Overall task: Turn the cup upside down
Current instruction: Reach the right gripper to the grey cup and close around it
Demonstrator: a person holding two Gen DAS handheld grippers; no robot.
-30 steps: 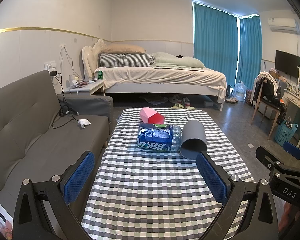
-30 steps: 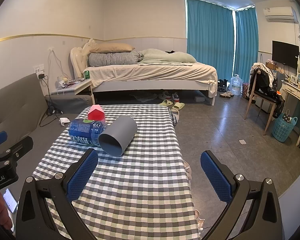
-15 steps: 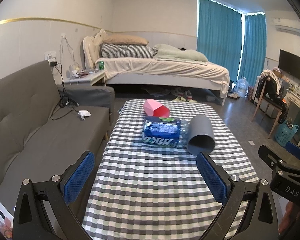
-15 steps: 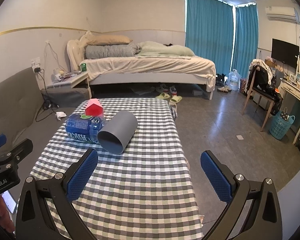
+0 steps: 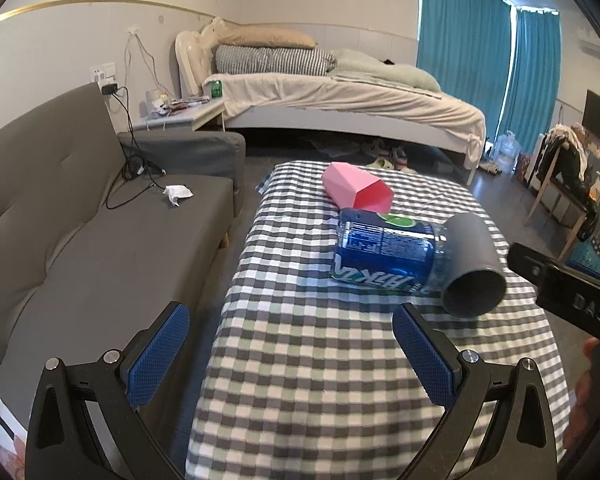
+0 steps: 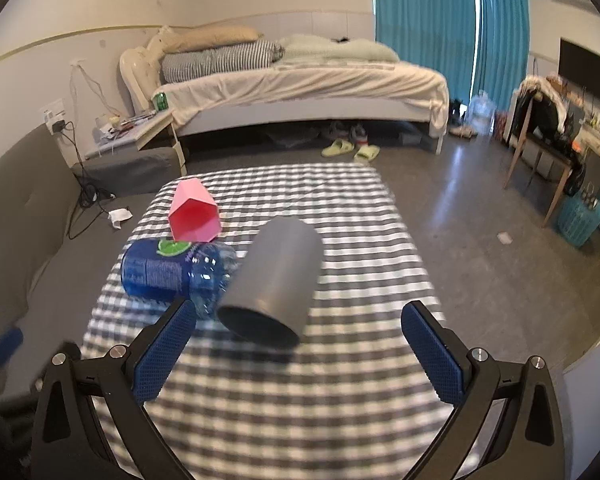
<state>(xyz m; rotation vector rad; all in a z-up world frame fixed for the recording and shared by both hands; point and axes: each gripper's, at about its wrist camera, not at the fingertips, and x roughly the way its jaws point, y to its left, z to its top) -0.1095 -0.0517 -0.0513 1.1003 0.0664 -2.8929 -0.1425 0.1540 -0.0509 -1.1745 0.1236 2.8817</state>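
Observation:
A grey cup (image 6: 276, 276) lies on its side on the checked tablecloth (image 6: 340, 392), its open mouth towards me; it also shows in the left wrist view (image 5: 470, 268). It rests against a blue water bottle (image 6: 172, 270) lying on its side. My right gripper (image 6: 300, 354) is open and empty, just short of the cup's mouth. My left gripper (image 5: 290, 354) is open and empty above the table's near left part, with the cup ahead to the right. The right gripper's body (image 5: 564, 296) shows at the right edge there.
A pink cup (image 6: 194, 216) lies on its side behind the bottle. A grey sofa (image 5: 80, 248) runs along the table's left side. A bed (image 6: 300, 88) stands beyond the table. A chair (image 6: 540, 128) and a blue basket (image 6: 582, 218) are on the right.
Both grippers have moved forward towards the table objects. The right gripper has closed in on the grey cup's mouth. The cup, the bottle and the pink cup have not moved.

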